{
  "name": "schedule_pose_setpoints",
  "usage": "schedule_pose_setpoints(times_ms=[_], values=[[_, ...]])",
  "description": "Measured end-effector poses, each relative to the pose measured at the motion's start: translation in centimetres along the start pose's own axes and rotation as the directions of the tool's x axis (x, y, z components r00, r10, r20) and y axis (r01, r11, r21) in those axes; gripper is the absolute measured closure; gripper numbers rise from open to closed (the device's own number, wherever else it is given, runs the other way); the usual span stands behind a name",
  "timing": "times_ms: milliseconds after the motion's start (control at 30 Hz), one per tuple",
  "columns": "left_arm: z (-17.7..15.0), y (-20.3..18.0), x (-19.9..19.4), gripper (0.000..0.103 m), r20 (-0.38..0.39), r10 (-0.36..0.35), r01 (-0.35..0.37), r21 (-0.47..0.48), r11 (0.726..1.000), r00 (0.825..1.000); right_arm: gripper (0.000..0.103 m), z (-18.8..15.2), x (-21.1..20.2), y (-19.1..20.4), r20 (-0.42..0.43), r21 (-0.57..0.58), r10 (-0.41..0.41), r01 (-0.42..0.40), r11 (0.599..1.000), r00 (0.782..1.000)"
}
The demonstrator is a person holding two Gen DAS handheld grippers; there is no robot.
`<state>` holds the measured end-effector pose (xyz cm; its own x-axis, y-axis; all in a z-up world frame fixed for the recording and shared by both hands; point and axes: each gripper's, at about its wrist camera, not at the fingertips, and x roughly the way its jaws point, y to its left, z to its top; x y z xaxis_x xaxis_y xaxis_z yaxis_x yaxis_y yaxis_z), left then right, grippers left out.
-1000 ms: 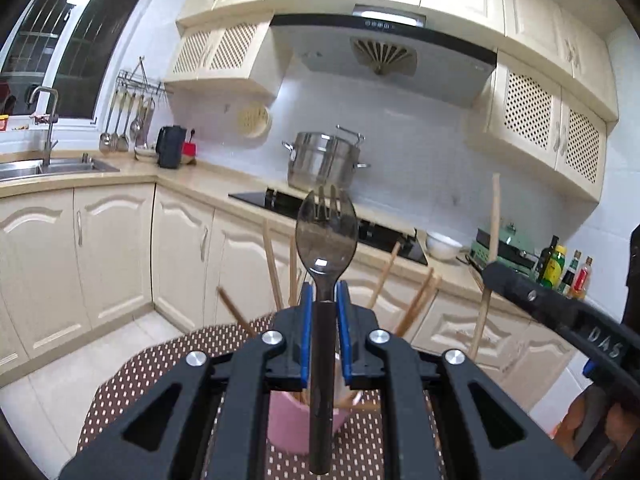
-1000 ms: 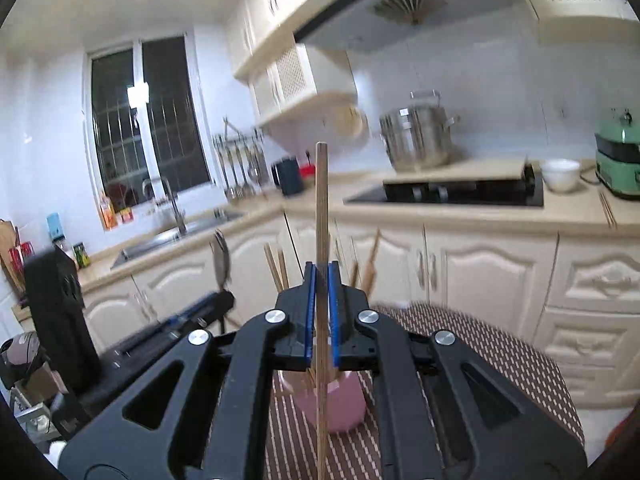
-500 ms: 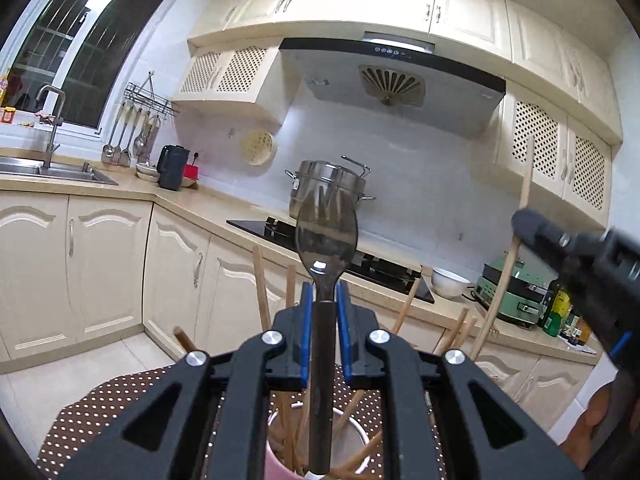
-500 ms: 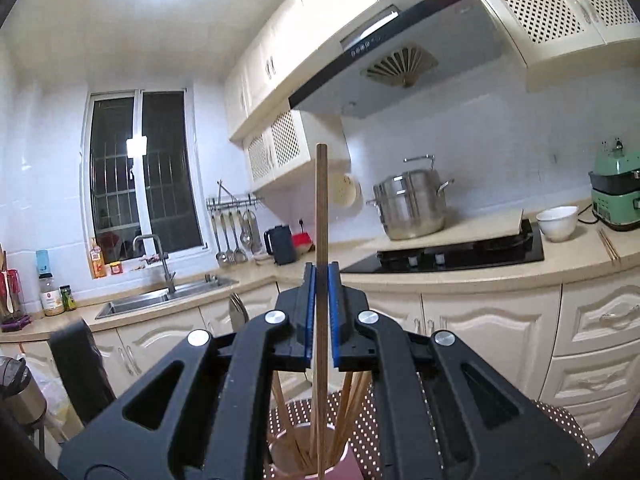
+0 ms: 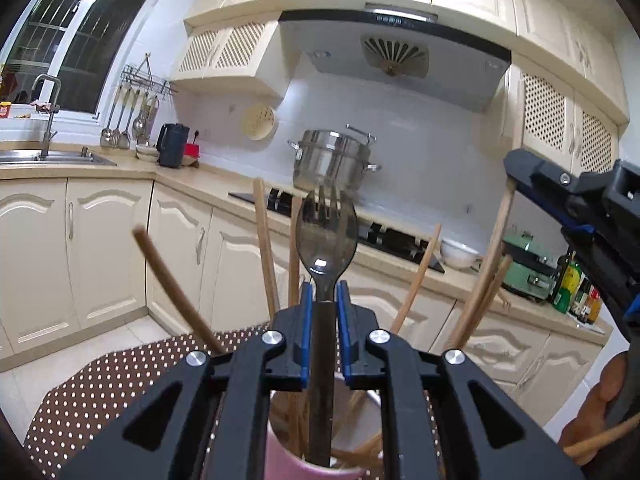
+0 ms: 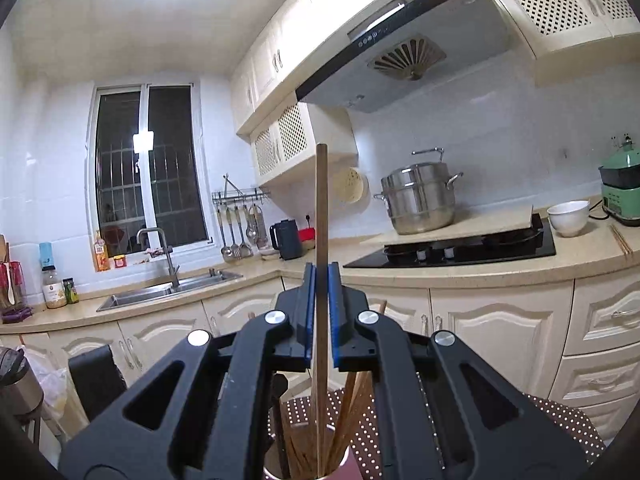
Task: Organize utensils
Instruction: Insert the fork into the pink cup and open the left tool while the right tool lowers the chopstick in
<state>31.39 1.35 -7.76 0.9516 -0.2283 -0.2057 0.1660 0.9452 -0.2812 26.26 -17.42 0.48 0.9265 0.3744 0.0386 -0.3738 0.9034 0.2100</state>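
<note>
My left gripper is shut on a dark metal spoon, held upright with its handle reaching down into a pink cup full of wooden chopsticks. My right gripper is shut on a single wooden chopstick, upright, its lower end inside the same pink cup among other chopsticks. The right gripper also shows in the left wrist view, at the right edge above the cup.
The cup stands on a brown polka-dot table. Behind are cream cabinets, a black hob with a steel pot, a white bowl, a sink and a green appliance.
Both grippers have lowered toward the cup. The spoon handle and the chopstick end now sit inside the cup, which fills more of both views.
</note>
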Motion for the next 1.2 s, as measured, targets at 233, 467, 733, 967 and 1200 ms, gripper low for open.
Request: schedule_pose_setpoints(times_ms=[233, 467, 733, 967, 1200], values=[[-1.4, 0.0, -0.7, 0.092, -0.036, 0.022, -0.022, 0.024, 0.999, 0.999, 0.096, -0.9, 0.0, -0.2, -0.044, 0.009, 0.006, -0.006, 1.0, 0.999], [-2.1, 0.2, -1.7, 0.091, -0.079, 0.021, -0.019, 0.03, 0.999, 0.997, 0.096, -1.6, -0.4, 0.0, -0.073, 0.017, 0.006, -0.005, 1.0, 0.997], [-2.2, 0.0, -3.9, 0.072, -0.079, 0.035, -0.031, 0.048, 0.998, 0.996, 0.096, -2.4, -1.1, 0.3, -0.102, 0.017, -0.001, 0.003, 1.0, 0.995], [-1.3, -0.3, -5.9, 0.061, -0.059, 0.04, -0.037, 0.054, 0.998, 0.997, 0.096, -2.7, -1.5, 0.5, -0.132, 0.017, -0.006, 0.008, 1.0, 0.991], [-0.5, -0.9, -8.7, 0.052, 0.002, 0.102, -0.101, 0.111, 0.989, 0.995, 0.096, -3.1, -2.1, 1.0, -0.156, 0.002, -0.01, 0.011, 1.0, 0.988]])
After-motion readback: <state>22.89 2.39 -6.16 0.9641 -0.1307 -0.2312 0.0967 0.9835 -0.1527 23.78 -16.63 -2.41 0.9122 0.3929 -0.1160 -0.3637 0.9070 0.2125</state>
